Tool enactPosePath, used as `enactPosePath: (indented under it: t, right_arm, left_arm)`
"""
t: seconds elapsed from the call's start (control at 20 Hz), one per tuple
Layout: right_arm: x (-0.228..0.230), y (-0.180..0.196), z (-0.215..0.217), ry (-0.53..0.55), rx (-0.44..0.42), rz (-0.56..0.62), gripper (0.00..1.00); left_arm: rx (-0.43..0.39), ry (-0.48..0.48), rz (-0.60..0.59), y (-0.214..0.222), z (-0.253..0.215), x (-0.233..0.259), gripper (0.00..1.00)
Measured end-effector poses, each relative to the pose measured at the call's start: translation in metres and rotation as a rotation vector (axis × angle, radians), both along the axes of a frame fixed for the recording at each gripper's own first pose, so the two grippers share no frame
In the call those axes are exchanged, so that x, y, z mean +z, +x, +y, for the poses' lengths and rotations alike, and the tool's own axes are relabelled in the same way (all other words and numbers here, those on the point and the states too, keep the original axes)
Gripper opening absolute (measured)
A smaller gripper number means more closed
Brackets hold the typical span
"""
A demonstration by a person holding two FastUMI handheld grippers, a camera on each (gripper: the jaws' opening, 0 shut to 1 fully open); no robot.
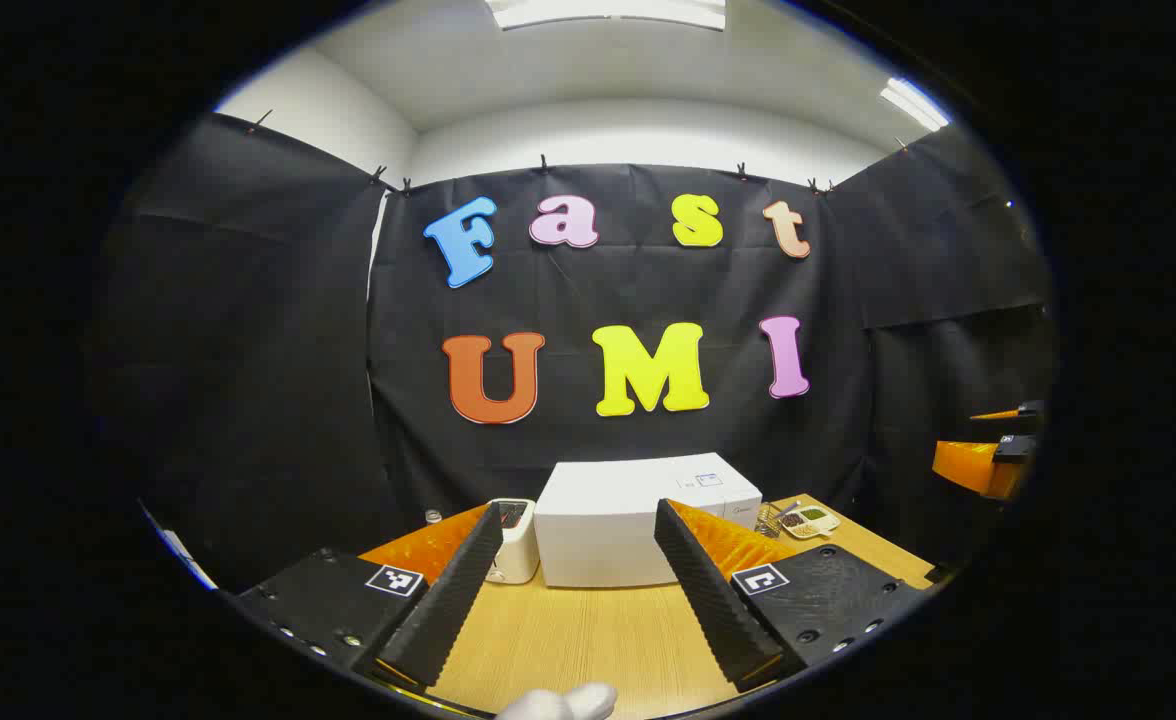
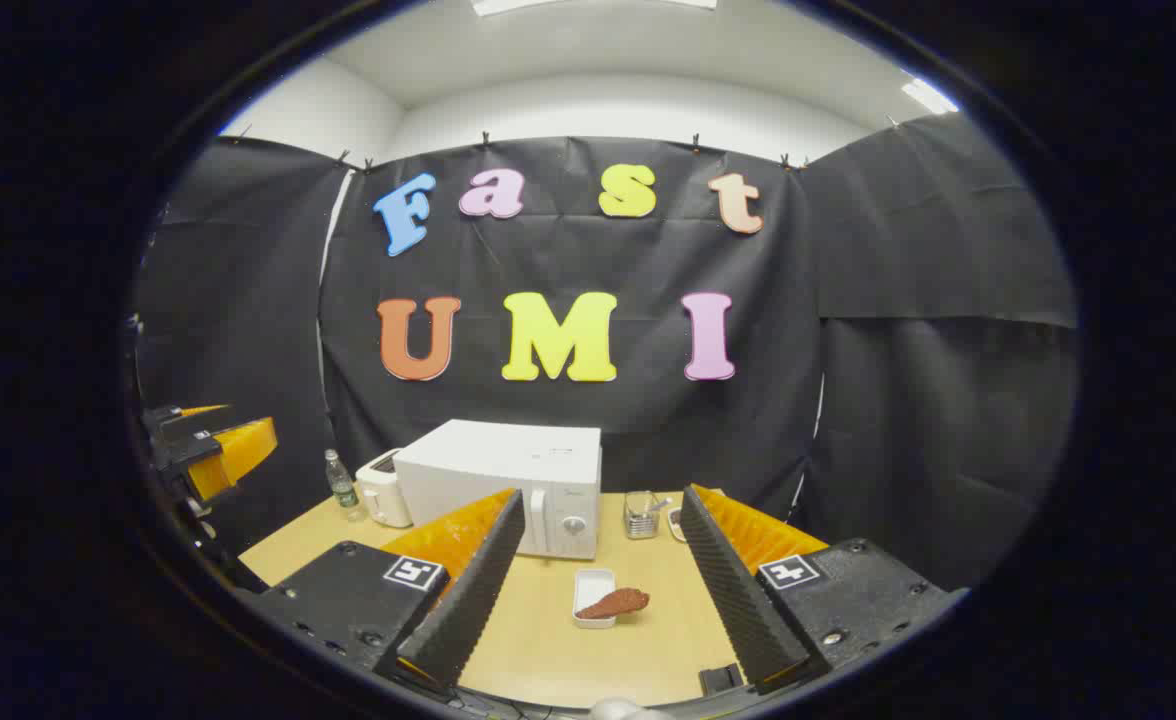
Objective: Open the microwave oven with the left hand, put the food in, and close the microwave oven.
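The white microwave oven (image 1: pixel 638 520) stands at the back of the wooden table (image 1: pixel 588 640), its door shut; in the right gripper view the microwave oven (image 2: pixel 508 475) shows its dial side. A brown piece of food (image 2: pixel 616 602) lies on a small white tray (image 2: pixel 590 590) in front of it. My left gripper (image 1: pixel 579 507) is open, well back from the microwave and empty. My right gripper (image 2: pixel 604 495) is also open and empty, above the table short of the food. Each gripper shows at the other view's edge: the right gripper (image 1: pixel 988 460) and the left gripper (image 2: pixel 213 450).
A white toaster (image 1: pixel 513 540) sits left of the microwave, with a small bottle (image 2: pixel 340 482) beside it. Right of the microwave stand a wire holder with utensils (image 2: pixel 638 513) and a divided dish (image 1: pixel 810 520). A gloved fingertip (image 1: pixel 558 703) shows at the bottom edge.
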State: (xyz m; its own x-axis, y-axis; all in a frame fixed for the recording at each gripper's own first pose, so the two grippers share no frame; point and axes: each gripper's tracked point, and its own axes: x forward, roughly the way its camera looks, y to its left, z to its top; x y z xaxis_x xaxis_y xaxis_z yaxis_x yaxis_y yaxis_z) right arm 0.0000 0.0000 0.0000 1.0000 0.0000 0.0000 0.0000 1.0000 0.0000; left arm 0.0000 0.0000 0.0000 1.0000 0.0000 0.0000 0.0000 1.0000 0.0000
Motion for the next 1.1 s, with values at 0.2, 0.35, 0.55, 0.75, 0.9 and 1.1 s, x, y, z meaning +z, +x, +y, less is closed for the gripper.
enactPosePath:
  t: [0.2, 0.35, 0.55, 0.75, 0.9, 1.1]
  right_arm:
    - [0.000, 0.009, -0.005, 0.005, 0.000, 0.002, 0.99]
    - [0.000, 0.015, -0.005, 0.009, 0.006, 0.002, 1.00]
    - [-0.001, 0.023, -0.004, -0.002, 0.012, 0.006, 1.00]
    - [0.001, 0.032, -0.010, -0.004, 0.009, 0.001, 1.00]
    - [0.004, 0.039, -0.024, -0.001, -0.001, 0.003, 1.00]
    - [0.011, 0.052, -0.050, -0.002, -0.020, 0.014, 1.00]
  left_arm:
    - [-0.003, 0.010, 0.010, 0.002, -0.003, -0.003, 0.96]
    - [0.004, 0.017, 0.012, 0.005, -0.003, -0.005, 0.96]
    - [0.007, 0.016, 0.019, 0.014, -0.006, -0.006, 0.96]
    - [-0.004, 0.008, 0.027, 0.027, -0.015, -0.015, 0.96]
    - [-0.018, 0.017, 0.023, 0.046, -0.032, -0.029, 0.96]
    - [-0.069, 0.018, -0.003, 0.085, -0.077, -0.055, 0.96]
